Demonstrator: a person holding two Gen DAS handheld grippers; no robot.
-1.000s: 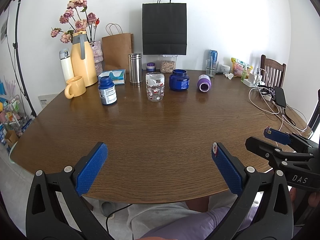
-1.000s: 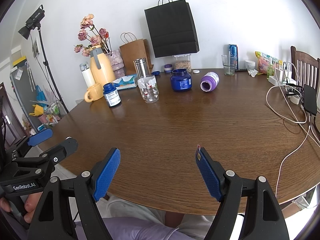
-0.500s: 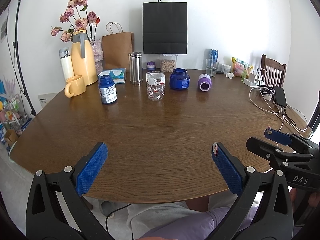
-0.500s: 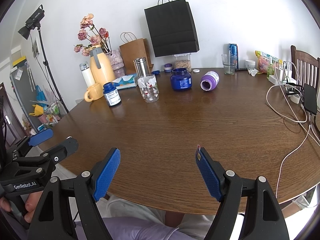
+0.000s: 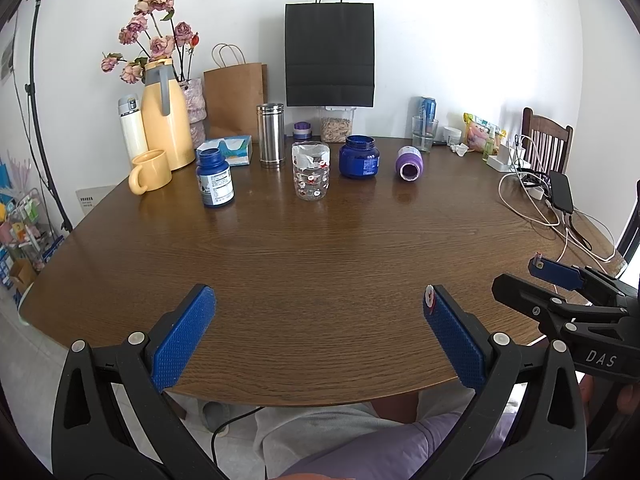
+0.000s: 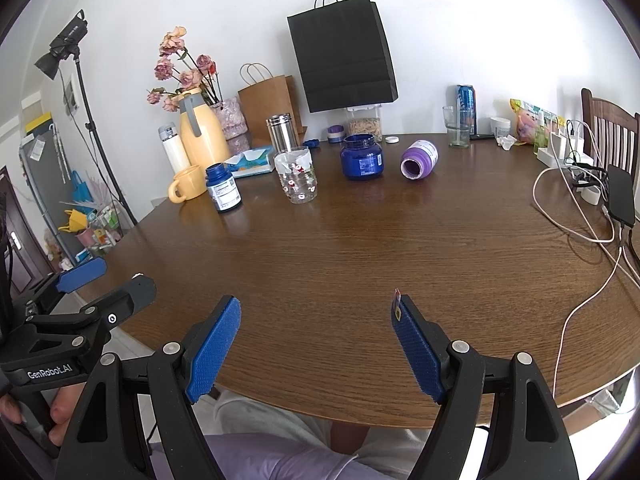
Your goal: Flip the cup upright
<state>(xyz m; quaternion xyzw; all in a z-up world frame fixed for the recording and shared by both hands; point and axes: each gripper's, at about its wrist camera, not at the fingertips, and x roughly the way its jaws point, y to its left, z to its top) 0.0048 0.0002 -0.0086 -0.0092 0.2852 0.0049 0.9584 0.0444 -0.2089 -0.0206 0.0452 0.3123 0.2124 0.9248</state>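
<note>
A purple cup [image 5: 410, 162] lies on its side at the far right-centre of the round wooden table [image 5: 320, 256], its open mouth facing me; the right wrist view shows the purple cup [image 6: 418, 160] too. My left gripper [image 5: 318, 300] hangs open over the table's near edge, nothing between its blue pads. My right gripper [image 6: 316, 304] is likewise open and empty near the front edge. Both are far from the cup. Each gripper appears at the side of the other's view.
Across the back stand a patterned clear glass [image 5: 311, 176], a blue jar [image 5: 359, 156], a blue bottle [image 5: 215, 180], a steel tumbler [image 5: 271, 136], a yellow mug [image 5: 150, 170] and a yellow jug [image 5: 164, 120]. Cables and a phone [image 5: 560, 192] lie at the right. A person's lap is below.
</note>
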